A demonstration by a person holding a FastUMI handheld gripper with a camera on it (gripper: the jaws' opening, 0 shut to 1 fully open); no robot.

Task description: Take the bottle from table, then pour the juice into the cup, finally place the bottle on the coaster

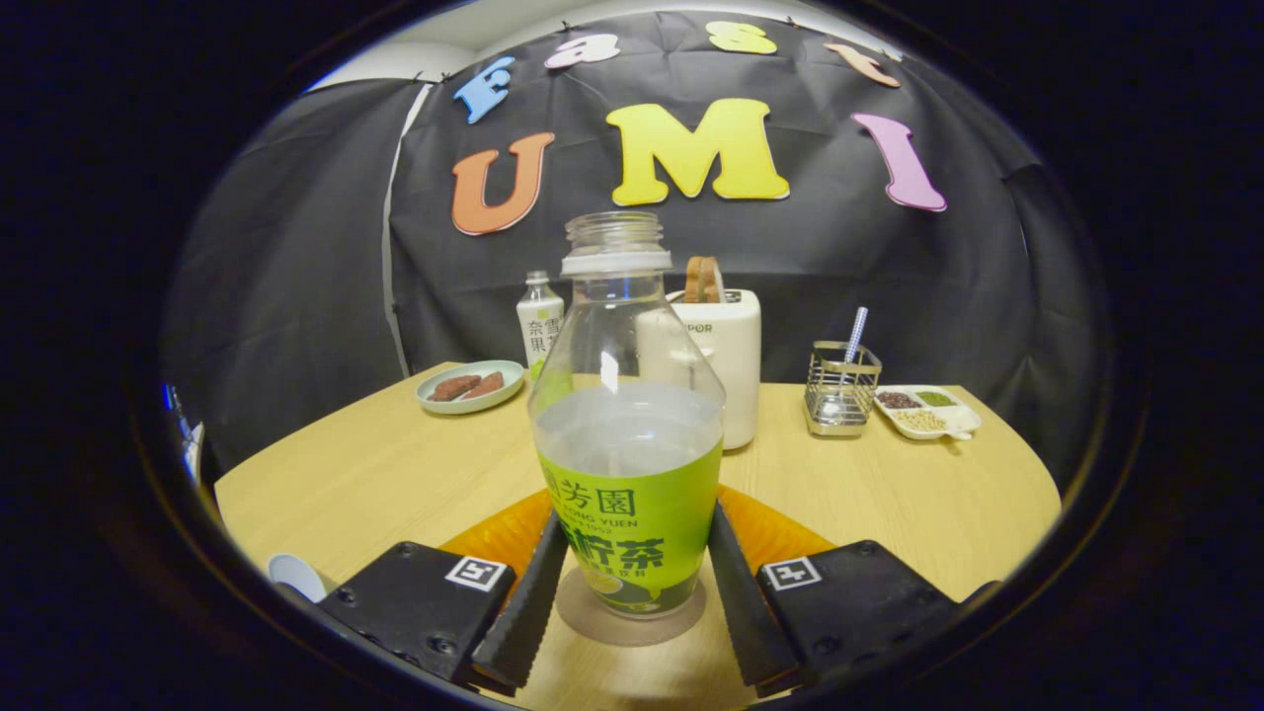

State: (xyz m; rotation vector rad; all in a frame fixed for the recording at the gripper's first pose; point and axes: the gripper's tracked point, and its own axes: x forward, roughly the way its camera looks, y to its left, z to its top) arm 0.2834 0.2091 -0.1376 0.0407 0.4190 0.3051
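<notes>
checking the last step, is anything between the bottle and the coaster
Nothing visible: the bottle already stands upright on the round coaster, between the claw fingers, which flank its label closely.

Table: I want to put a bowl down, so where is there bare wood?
Free: the wood between the plate of sausages and the claw, and right of the bottle, before the cutlery rack and divided dish. Crowded: the back row by the toaster. The claw's fingers flank the bottle on its coaster.

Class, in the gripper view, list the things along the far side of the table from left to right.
Plate of food → small bottle → toaster → wire holder → divided dish. Nearer, the gripper holds the juice bottle.
</notes>
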